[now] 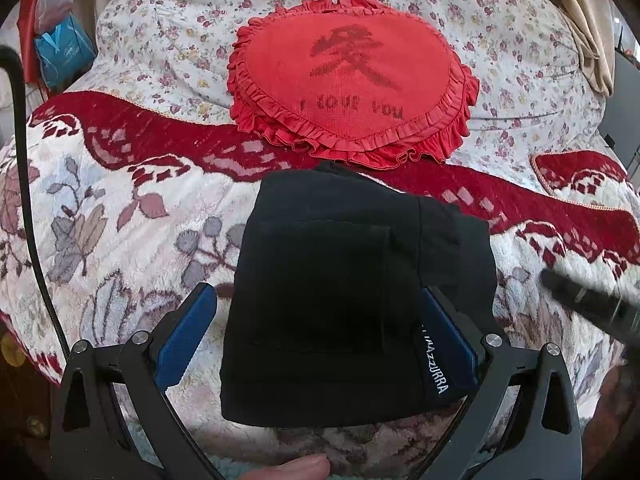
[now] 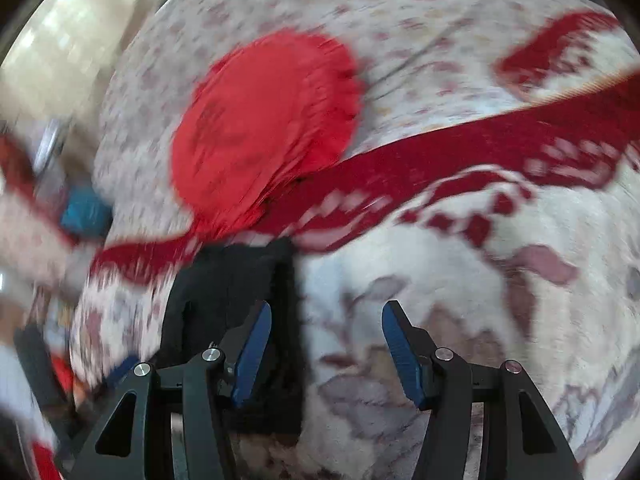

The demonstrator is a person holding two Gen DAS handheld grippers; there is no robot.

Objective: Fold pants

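The black pants (image 1: 352,288) lie folded into a compact rectangle on the patterned blanket (image 1: 120,220), with a white-lettered label on their right edge. My left gripper (image 1: 320,292) hangs over them, open wide. Its left pad stands clear of the cloth and its right pad is partly covered by the labelled edge. In the blurred right wrist view, my right gripper (image 2: 326,308) is open just right of the pants (image 2: 232,280). Its left finger is over their right edge, and mostly blanket shows between the pads. A dark blurred part of that gripper (image 1: 580,300) enters the left wrist view at right.
A red ruffled heart-shaped pillow (image 1: 352,80) lies just beyond the pants on a floral quilt (image 1: 160,40). A blue bag (image 1: 60,52) and a black cable (image 1: 24,160) are at the left. A thumb (image 1: 296,470) shows at the bottom edge.
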